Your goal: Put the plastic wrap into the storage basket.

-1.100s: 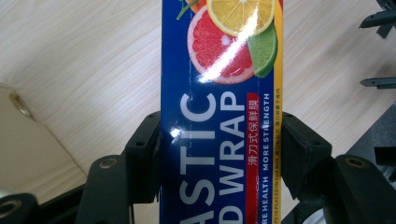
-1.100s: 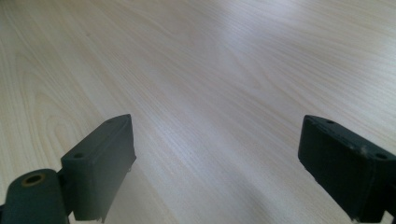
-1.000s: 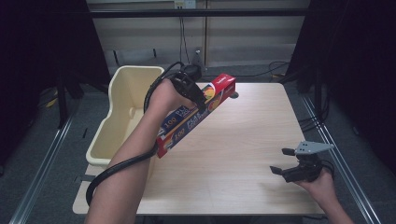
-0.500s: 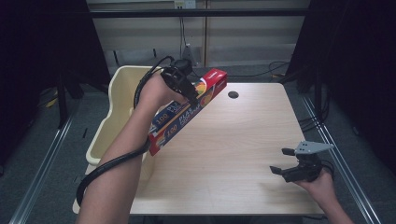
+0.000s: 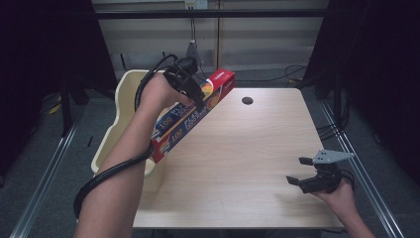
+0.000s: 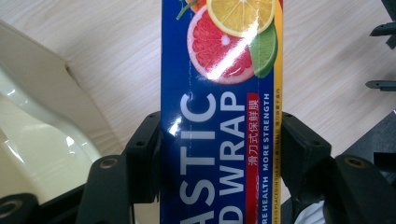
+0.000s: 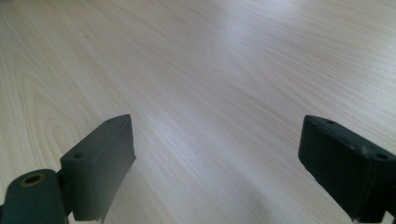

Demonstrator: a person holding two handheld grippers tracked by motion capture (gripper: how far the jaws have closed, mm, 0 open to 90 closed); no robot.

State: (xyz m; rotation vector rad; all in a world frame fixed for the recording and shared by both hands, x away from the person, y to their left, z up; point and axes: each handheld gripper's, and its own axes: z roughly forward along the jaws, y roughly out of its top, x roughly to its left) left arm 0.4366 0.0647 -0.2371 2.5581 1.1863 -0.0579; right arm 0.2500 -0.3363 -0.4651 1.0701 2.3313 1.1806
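Presently left tongs [image 5: 198, 99] grip plastic wrap box [image 5: 190, 116] aloft beside cream bin [image 5: 124, 99], deposit outstanding; right tongs [image 5: 303, 173] open, idle.

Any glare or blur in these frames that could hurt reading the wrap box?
Left gripper view: sharp, white glare patches on the wrap box across the grapefruit print and letters. High view: soft, dark surroundings, box text barely legible. Right gripper view: the table blurs farther off, with a broad sheen.

The left gripper [image 5: 190, 89] is raised on an outstretched forearm, jaws clamped tight; the right gripper [image 5: 303, 173] rests low, jaws spread wide.
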